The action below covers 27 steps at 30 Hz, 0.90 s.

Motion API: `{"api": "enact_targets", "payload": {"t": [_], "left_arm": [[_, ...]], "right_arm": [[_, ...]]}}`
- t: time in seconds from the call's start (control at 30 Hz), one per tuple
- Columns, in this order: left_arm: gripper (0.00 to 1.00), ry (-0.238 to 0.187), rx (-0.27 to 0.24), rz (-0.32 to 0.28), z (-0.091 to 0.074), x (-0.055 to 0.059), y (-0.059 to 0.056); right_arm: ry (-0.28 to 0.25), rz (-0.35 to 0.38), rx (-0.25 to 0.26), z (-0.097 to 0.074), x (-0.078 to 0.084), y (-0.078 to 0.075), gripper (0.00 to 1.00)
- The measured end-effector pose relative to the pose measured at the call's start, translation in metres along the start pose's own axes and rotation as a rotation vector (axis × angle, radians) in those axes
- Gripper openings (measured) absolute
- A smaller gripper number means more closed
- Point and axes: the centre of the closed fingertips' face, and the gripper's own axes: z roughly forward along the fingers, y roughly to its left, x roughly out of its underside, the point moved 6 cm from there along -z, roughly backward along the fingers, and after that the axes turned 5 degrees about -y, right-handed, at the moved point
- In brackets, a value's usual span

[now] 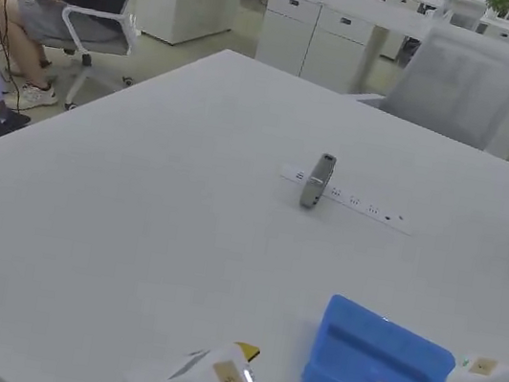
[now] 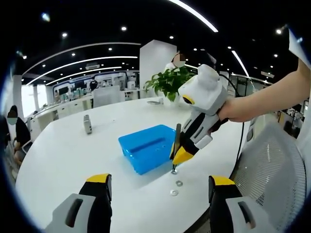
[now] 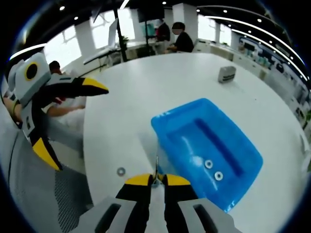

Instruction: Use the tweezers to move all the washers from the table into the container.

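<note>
The white surface is broad, flat and mostly bare, and its near edge curves in the left gripper view. A blue rectangular container sits flat on it close to the near edge. Just beside the container, on the side toward that edge, one small metal washer lies loose on the bare top, with a second washer close by it but not touching. Farther in, well apart from the container, a long white socket strip lies flat. A small gray block stands upright at one end of the strip.
</note>
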Motion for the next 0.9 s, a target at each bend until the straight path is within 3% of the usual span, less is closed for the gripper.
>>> {"api": "enact_targets", "payload": {"t": [0.63,0.9], "left_arm": [[0.82,0.013,-0.001,0.011,0.0,0.002,0.001],[0.82,0.009,0.0,0.009,0.0,0.001,0.001]], "right_arm": [[0.014,-0.017,-0.017,-0.002,0.005,0.004,0.04],[-0.03,-0.03,-0.04,-0.016,-0.001,0.009,0.04]]}}
